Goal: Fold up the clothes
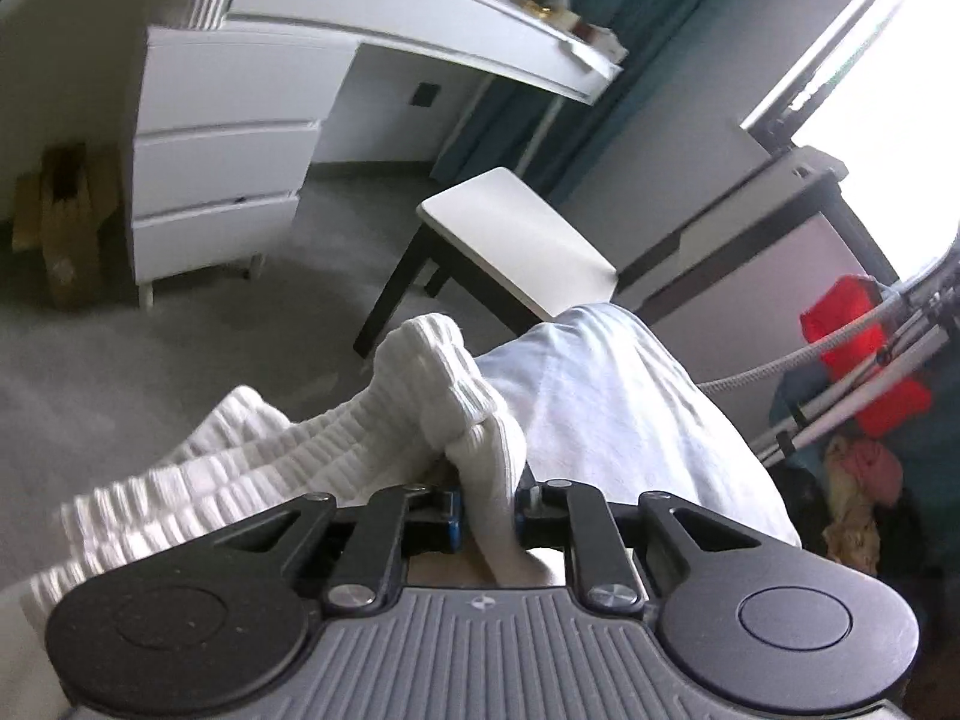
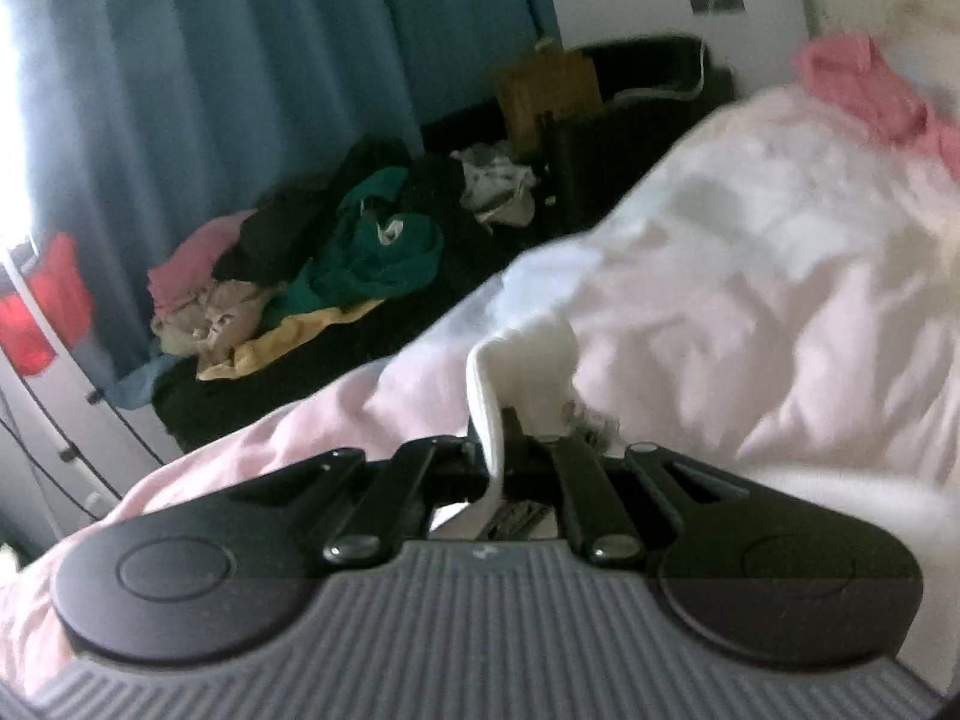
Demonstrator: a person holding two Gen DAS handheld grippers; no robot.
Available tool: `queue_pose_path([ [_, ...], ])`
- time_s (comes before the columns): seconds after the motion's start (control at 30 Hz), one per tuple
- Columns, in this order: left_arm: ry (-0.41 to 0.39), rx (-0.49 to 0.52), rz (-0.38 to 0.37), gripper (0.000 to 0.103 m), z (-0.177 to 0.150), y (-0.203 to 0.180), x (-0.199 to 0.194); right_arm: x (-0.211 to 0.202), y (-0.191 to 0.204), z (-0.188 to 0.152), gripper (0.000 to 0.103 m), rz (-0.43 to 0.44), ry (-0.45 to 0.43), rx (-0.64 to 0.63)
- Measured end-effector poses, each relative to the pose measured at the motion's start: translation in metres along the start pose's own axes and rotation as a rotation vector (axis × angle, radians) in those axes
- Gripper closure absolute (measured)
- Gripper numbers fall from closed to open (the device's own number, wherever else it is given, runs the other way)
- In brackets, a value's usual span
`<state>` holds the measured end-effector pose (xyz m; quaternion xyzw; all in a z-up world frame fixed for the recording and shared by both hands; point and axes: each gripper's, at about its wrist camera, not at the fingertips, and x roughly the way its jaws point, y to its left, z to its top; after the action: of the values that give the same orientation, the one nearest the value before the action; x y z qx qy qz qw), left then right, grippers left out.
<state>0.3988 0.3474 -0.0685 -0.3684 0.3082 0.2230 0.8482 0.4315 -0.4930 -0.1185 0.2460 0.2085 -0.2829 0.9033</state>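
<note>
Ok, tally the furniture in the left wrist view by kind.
Drawer unit: 1
Desk: 1
Stool: 1
Total: 3

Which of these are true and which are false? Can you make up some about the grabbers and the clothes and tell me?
1. The left gripper is pinching a white ribbed garment. True.
2. The right gripper is open and holds nothing. False: it is shut on a white cloth.
3. The curtain is bright yellow. False: it is teal blue.
4. A pile of mixed clothes lies on a dark surface below the curtain. True.
5. The stool has a red seat. False: the seat is white, on dark legs.
</note>
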Motion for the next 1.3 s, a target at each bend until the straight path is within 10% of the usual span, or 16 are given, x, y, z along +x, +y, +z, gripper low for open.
queue_pose_path([
  [0.13, -0.011, 0.01, -0.044, 0.07, -0.001, 0.007, -0.02, -0.019, -0.015, -0.004, 0.093, 0.051, 0.059, 0.073],
  [0.2, -0.036, 0.018, -0.061, 0.045, -0.003, 0.013, -0.038, -0.036, -0.022, -0.007, 0.09, 0.073, 0.083, 0.115],
  [0.27, -0.076, 0.016, -0.071, 0.037, -0.008, 0.026, -0.067, -0.06, -0.03, -0.013, 0.077, 0.112, 0.094, 0.146],
  [0.33, -0.106, 0.014, -0.099, 0.029, -0.016, 0.039, -0.092, -0.087, -0.04, -0.023, 0.039, 0.162, 0.101, 0.168],
  [0.4, -0.123, 0.013, -0.131, 0.023, -0.027, 0.057, -0.118, -0.115, -0.052, -0.034, 0.034, 0.215, 0.104, 0.202],
  [0.63, -0.043, -0.086, -0.169, 0.022, -0.073, 0.134, -0.174, -0.175, -0.116, -0.074, 0.034, 0.37, 0.207, 0.448],
  [0.9, -0.054, -0.2, -0.114, 0.024, -0.117, 0.187, -0.146, -0.158, -0.134, -0.128, 0.035, 0.444, 0.416, 0.667],
  [1.3, -0.07, -0.233, -0.037, 0.037, -0.074, 0.124, -0.071, -0.078, -0.088, -0.097, 0.035, 0.438, 0.166, 0.618],
])
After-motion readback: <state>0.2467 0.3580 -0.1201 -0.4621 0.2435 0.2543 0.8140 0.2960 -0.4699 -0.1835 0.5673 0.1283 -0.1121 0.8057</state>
